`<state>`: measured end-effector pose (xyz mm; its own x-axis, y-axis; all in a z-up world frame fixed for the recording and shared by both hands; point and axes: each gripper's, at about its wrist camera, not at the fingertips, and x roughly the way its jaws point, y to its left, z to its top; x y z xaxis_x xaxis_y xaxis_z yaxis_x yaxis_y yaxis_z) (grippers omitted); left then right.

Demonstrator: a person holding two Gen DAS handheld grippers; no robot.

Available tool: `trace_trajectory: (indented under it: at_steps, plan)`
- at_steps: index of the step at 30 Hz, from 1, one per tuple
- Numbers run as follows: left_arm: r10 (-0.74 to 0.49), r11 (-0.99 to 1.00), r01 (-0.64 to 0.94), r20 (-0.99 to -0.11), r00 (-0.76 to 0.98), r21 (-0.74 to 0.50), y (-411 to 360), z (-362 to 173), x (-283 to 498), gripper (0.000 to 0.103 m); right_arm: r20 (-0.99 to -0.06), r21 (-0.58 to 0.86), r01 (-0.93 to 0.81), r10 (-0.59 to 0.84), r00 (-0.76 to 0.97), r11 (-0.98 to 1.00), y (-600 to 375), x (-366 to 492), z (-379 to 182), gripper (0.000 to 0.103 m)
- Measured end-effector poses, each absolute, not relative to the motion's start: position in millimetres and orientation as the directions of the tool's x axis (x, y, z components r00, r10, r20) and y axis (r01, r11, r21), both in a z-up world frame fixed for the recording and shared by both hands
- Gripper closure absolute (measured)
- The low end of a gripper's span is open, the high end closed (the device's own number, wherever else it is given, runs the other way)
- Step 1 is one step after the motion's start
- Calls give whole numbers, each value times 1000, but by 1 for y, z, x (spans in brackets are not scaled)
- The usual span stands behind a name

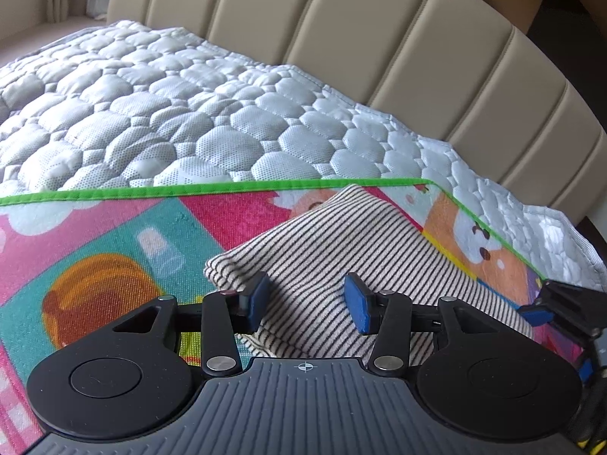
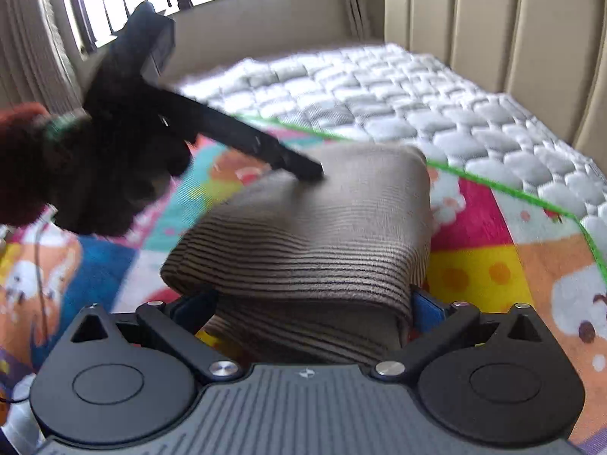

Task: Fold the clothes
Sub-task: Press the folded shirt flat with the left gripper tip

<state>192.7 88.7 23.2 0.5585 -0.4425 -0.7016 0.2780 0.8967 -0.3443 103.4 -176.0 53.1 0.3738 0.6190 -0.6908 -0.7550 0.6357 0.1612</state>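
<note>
Striped garment (image 1: 322, 250) lies under left gripper (image 1: 307, 299).

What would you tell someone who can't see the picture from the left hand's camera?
A folded striped cloth lies on a colourful play mat with a green edge, spread over a white quilted bed. The left gripper hovers above the cloth, its blue-tipped fingers apart and gripping nothing. A beige padded headboard stands behind.
</note>
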Motion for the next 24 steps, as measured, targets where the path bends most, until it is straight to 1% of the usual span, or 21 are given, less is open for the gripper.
trace_trajectory:
  at_steps: [4,7,9,10,13,14,16,18,20,24]
  plan:
    - [-452,892,286,-698,556,-350,89,22,195,52,-616,163,-758,666,422,631,-183,107,69,0]
    - [-450,893,293,-698,558,-342,87,21,195,52,-606,150,-752,661,443,642,-181,110,78,0]
    - [-452,892,296,-696,558,-342,87,20,195,52,-624,126,-736,630,462,665,-176,112,76,0]
    - [-452,892,297,-696,558,-341,87,20,196,51,-651,107,-724,598,467,682,-171,114,70,0]
    - [-449,893,298,-698,558,-337,85,19,199,50,-797,36,-708,448,405,705,-147,122,30,0]
    - [-447,894,297,-699,558,-335,84,19,200,49,-827,26,-708,414,381,705,-140,122,16,0]
    - [-437,899,297,-702,562,-322,81,19,200,49,-834,31,-689,399,382,724,-136,119,5,0]
    - [-425,904,307,-705,568,-298,78,20,198,49,-838,36,-684,395,376,728,-135,118,6,0]
    - [-421,905,319,-705,571,-283,77,21,197,49,-833,63,-691,420,361,720,-140,120,11,0]
    - [-428,903,307,-701,570,-301,81,20,198,48,-757,118,-671,504,416,732,-169,117,32,0]
